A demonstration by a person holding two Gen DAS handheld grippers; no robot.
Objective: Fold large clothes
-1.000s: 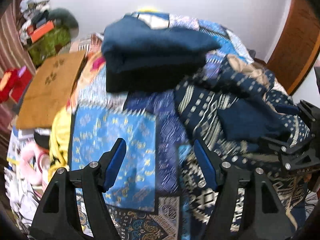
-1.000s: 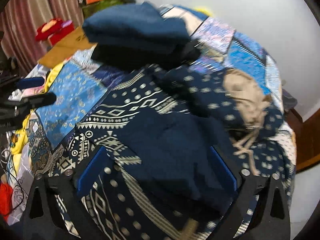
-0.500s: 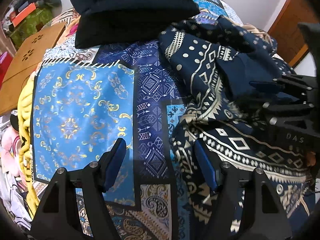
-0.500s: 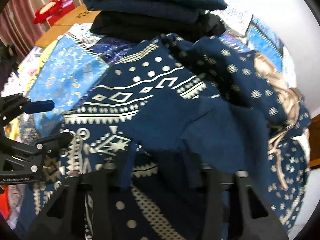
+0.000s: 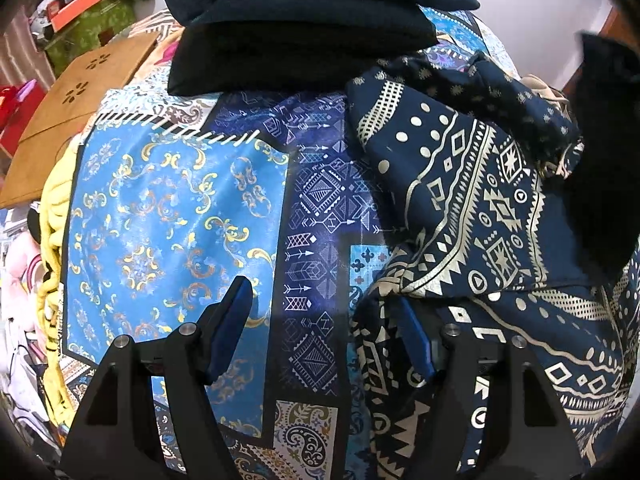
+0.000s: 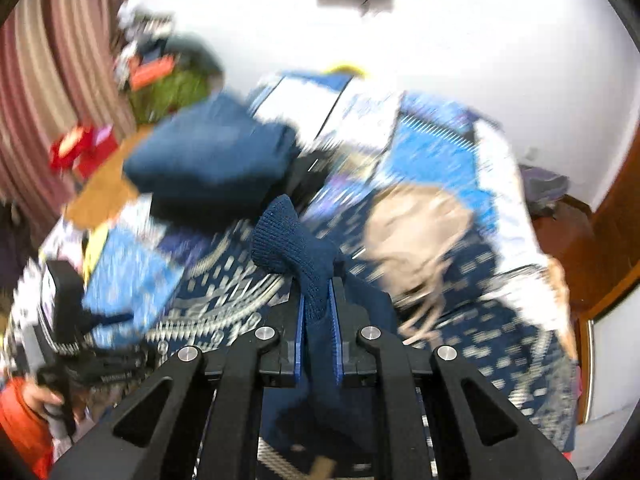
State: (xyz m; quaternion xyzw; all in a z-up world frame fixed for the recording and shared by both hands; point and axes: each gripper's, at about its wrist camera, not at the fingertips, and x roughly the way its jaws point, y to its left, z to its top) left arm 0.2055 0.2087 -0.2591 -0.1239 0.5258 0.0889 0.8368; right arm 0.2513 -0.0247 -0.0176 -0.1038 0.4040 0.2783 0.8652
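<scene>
A dark blue knit garment (image 6: 294, 246) is pinched between the blue pads of my right gripper (image 6: 318, 312), which is shut on it and lifted above the bed. The same garment hangs as a dark shape at the right edge of the left wrist view (image 5: 604, 152). My left gripper (image 5: 320, 320) is open and empty, low over the patterned bedspread (image 5: 168, 216), its right finger at the edge of a navy cloth with a white geometric print (image 5: 472, 208).
A stack of folded dark blue and black clothes (image 5: 296, 28) lies at the far side of the bed. A beige garment (image 6: 416, 220) lies on the right. A brown board (image 5: 76, 108) and cluttered boxes stand to the left. A wooden door (image 6: 608, 236) is on the right.
My right gripper has shut on the dark blue knit garment and lifted it up off the bed. My left gripper has moved closer to the bedspread and stays open.
</scene>
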